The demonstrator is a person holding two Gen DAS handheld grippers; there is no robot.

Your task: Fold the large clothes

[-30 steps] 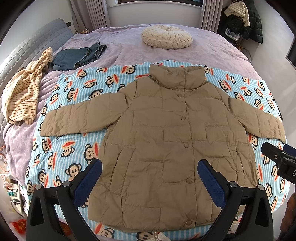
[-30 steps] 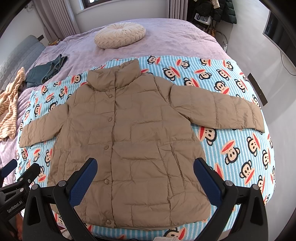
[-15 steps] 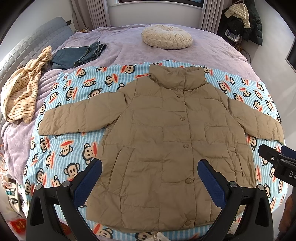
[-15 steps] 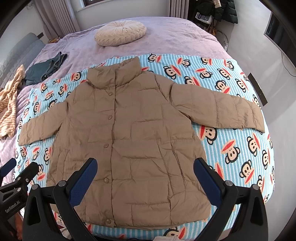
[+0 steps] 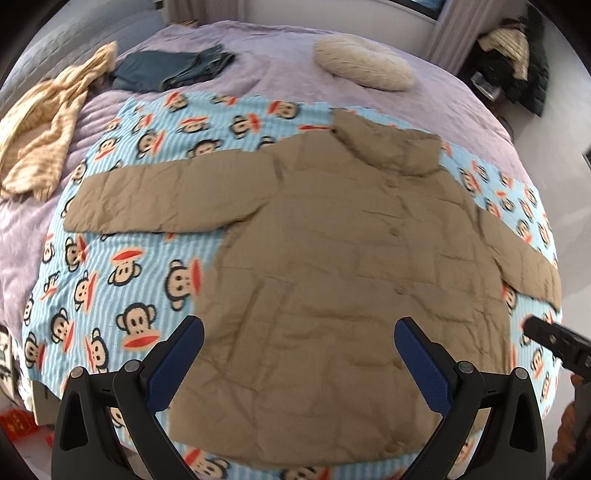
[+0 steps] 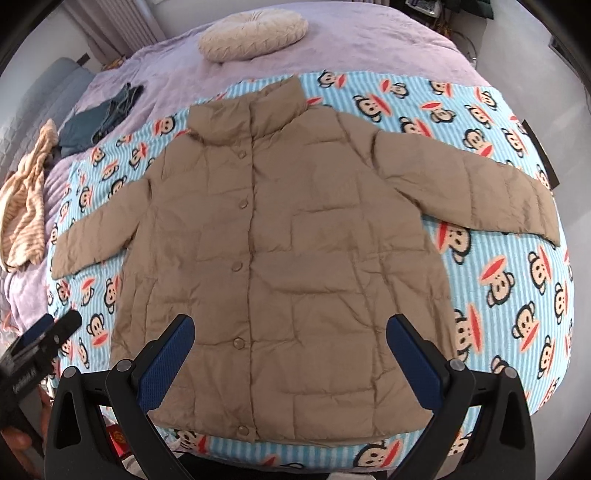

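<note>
A tan padded jacket (image 5: 332, 266) (image 6: 295, 236) lies flat, front up and buttoned, on a blue monkey-print blanket (image 5: 122, 280) (image 6: 509, 266), both sleeves spread out sideways. My left gripper (image 5: 299, 365) hovers open above the jacket's lower hem, nearer its left half, with nothing between its blue pads. My right gripper (image 6: 290, 358) hangs open over the hem's middle, empty too. Each gripper's black tip shows at the edge of the other's view.
The blanket covers a purple bed (image 5: 258, 62). A round cream cushion (image 6: 255, 29) lies beyond the collar. Folded blue jeans (image 5: 170, 70) and a striped beige garment (image 5: 40, 125) rest at the far left. Dark coats (image 5: 517, 55) hang at the back right.
The left gripper has swung to the left and closer, so the left sleeve now fills more of its view. The right gripper has moved slightly closer. The jacket has not moved.
</note>
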